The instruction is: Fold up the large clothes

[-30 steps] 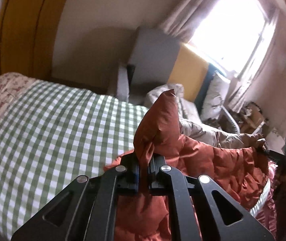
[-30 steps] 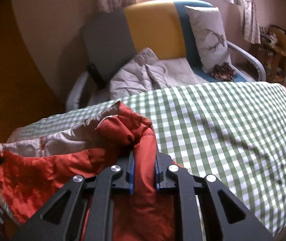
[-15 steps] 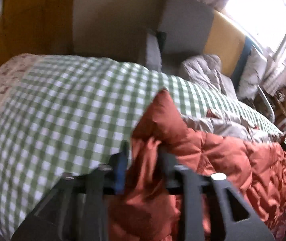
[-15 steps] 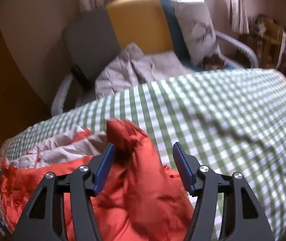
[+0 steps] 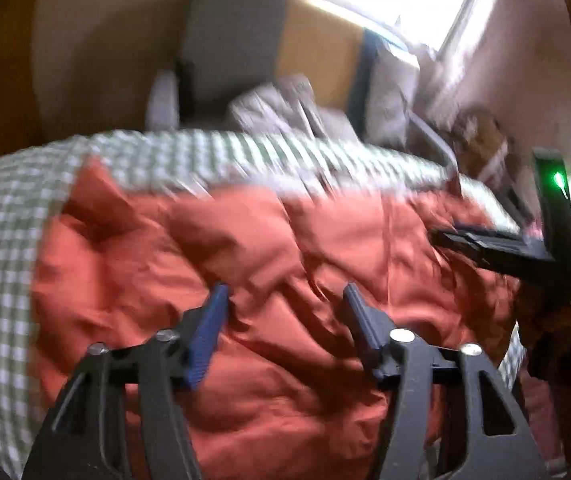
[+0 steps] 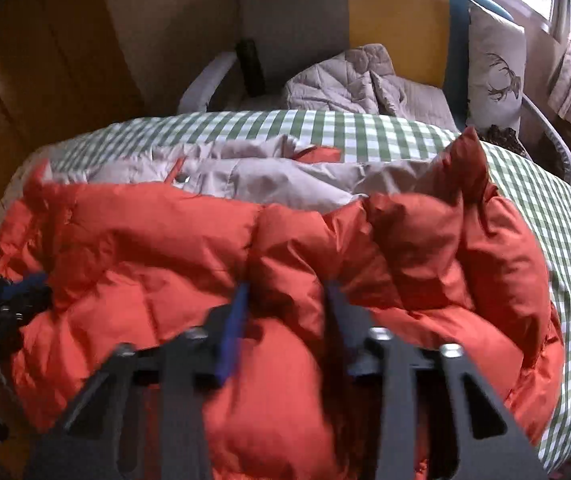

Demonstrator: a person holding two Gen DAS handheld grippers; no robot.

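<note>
The orange puffy jacket [image 6: 285, 248] lies spread across the green checked bedspread [image 6: 557, 216], and both my grippers hang over its near side. To my right there is a wide run of bare checks between the jacket's edge and the bed's edge. On the left the bare strip is narrower, curving round the jacket's corner [image 5: 1, 240]. Beyond the bed's far edge an armchair [image 6: 397, 12] with a grey and yellow back stands close, a pale quilted garment [image 6: 349, 80] heaped on its seat and a deer-print cushion [image 6: 493, 68] propped at one end.

The right wrist view is sharp enough to show the jacket's pale grey lining [image 6: 269, 176] turned up along the far side, and one orange corner [image 6: 469, 160] standing up in a peak. That view also catches my left gripper [image 6: 9, 296] at the jacket's left end. The left wrist view is smeared with blur, but it shows my right gripper's [image 5: 505, 248] black body from the side, with a green light [image 5: 558, 179] glowing on it.

Left gripper [image 5: 285, 296]: jaws spread wide, nothing between them, orange fabric lying below and ahead. Right gripper [image 6: 287, 292]: jaws apart too, holding nothing, with a puffed ridge of jacket bulging just beyond the tips.
</note>
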